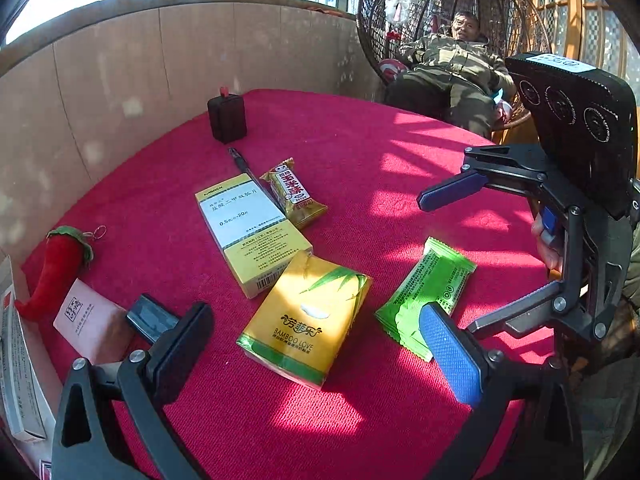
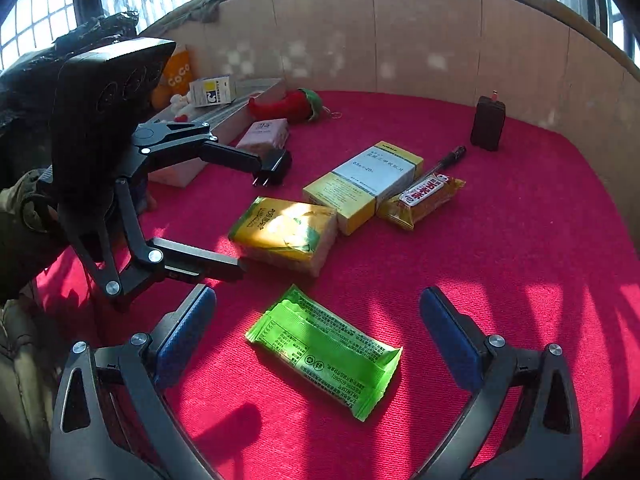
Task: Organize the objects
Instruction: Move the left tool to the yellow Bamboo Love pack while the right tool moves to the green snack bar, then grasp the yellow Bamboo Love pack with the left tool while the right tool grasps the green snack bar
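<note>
A green packet (image 2: 324,352) lies flat on the red tablecloth (image 2: 500,260), between the blue fingers of my open right gripper (image 2: 318,336), which hovers over it. A yellow tissue pack (image 1: 308,316) lies between the fingers of my open left gripper (image 1: 318,348). In the right wrist view the left gripper (image 2: 248,216) comes in from the left, its lower fingertip next to the tissue pack (image 2: 284,232). The right gripper (image 1: 448,260) shows above the green packet (image 1: 428,296) in the left wrist view. Neither gripper holds anything.
A yellow-white medicine box (image 1: 252,232), a snack bar (image 1: 294,194), a pen (image 1: 244,164) and a small black box (image 1: 227,118) lie further back. A red chili plush (image 1: 56,268), pink box (image 1: 90,320) and black plug (image 1: 150,316) sit by a tray (image 2: 224,120). A person (image 1: 452,68) reclines beyond.
</note>
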Demonstrator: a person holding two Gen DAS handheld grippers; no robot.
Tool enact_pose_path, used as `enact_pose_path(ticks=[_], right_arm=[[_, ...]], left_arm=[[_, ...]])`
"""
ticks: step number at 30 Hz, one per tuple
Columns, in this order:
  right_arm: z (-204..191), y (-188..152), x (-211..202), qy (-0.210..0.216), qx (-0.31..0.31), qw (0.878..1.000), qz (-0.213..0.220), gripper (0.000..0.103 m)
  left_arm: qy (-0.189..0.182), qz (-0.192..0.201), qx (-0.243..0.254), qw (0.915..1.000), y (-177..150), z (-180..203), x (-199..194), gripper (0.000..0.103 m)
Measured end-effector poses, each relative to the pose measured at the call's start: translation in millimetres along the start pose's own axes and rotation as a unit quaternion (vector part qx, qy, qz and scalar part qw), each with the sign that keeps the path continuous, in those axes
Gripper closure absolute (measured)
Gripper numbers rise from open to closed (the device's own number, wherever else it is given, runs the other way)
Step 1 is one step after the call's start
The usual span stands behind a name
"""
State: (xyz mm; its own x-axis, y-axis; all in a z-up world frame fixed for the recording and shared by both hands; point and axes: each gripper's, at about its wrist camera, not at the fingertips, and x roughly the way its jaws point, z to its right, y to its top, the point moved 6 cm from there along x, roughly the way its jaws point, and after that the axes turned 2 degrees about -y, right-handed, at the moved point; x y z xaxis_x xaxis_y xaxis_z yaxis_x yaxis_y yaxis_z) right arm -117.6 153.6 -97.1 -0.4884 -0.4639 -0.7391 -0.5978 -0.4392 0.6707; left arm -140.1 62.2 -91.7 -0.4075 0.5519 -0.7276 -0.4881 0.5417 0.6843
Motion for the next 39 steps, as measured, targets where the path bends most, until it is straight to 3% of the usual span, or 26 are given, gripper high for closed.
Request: enact_pose_path(ticks=[7, 14, 16, 18, 19, 21, 24, 29, 33, 35, 39], right_arm=[[-9.7, -19.0, 36.7, 0.038, -0.046, 0.997, -0.058, 0.001], [-27.6, -51.4, 2.3, 0.101, -0.05, 0.991, -0.077, 0.002], [-26.6, -54.8, -3.0, 0.088, -0.036, 0.993, -0.067, 0.004], [-21.3, -53.6, -2.1, 0.057, -0.019, 0.997, -0.058, 0.004], [-19.0, -52.9, -1.2, 0.039, -0.013, 0.998, -0.055, 0.004], [-17.3, -45.6, 9.2, 0.007, -0.013, 0.999, -0.052, 0.018], [-20.1, -41.5, 17.3, -0.04, -0.033, 0.997, -0.05, 0.029], [-18.3, -37.7, 18.0, -0.05, -0.034, 0.997, -0.051, 0.034], [-21.3, -38.6, 13.3, -0.048, -0.034, 0.997, -0.051, 0.056], [-19.2, -39.9, 10.2, -0.051, -0.027, 0.997, -0.049, 0.066], [-10.4, -43.5, -0.3, -0.062, 0.006, 0.998, -0.034, 0.067]], left_arm=[[-0.005, -0.023, 0.005, 0.9997, 2.1, -4.8, 15.7, 0.003], [-0.024, -0.056, 0.025, 0.9978, 2.9, -0.2, 36.2, 0.012], [-0.03, -0.058, 0.028, 0.9974, 4.9, 4.3, 39.8, 0.013], [-0.022, -0.065, 0.038, 0.9969, 8.1, 8.6, 47.8, 0.022], [-0.012, -0.071, 0.042, 0.9965, 8.0, 8.1, 49.9, 0.034], [-0.002, -0.079, 0.043, 0.9959, 8.3, 6.1, 55.3, 0.044], [-0.007, -0.08, 0.034, 0.9962, 7.2, 4.8, 55.0, 0.046], [0.0, -0.078, 0.031, 0.9965, 8.2, 9.0, 55.7, 0.046], [0.003, -0.067, 0.005, 0.9978, 6.2, 7.1, 54.4, 0.048], [0.013, -0.062, -0.009, 0.9979, 5.1, 5.1, 51.5, 0.054], [0.04, -0.039, -0.044, 0.9975, 4.9, -0.1, 32.9, 0.056]])
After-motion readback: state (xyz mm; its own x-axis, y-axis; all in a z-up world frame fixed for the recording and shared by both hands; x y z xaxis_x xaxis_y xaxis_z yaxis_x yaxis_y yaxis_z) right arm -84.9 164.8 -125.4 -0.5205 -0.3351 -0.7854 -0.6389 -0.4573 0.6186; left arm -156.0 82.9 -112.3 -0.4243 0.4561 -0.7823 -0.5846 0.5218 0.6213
